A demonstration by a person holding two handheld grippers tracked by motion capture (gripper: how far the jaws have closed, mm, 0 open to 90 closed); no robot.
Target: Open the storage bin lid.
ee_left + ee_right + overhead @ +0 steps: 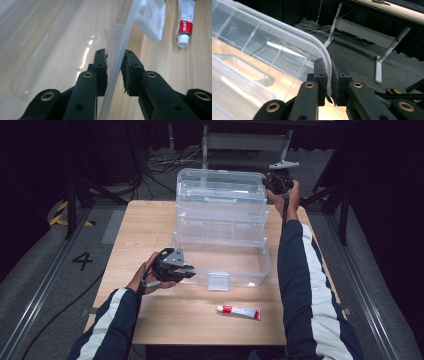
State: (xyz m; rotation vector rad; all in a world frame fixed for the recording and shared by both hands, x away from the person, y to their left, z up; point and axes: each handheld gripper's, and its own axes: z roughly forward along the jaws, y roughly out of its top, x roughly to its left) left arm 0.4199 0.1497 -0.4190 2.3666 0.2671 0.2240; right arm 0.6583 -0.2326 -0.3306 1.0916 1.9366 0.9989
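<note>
1. The clear storage box (220, 255) sits mid-table with its lid (220, 187) swung up at the far side.
2. The left gripper (187, 271) pinches the box's near-left front wall; the right gripper (267, 184) is clamped on the lid's far-right rim.
3. In front of the box lies a toothpaste tube (238, 311), not yet inside; judging by this, opening looks done and loading remains.
4. The transparent walls make the box's interior hard to read.
</note>
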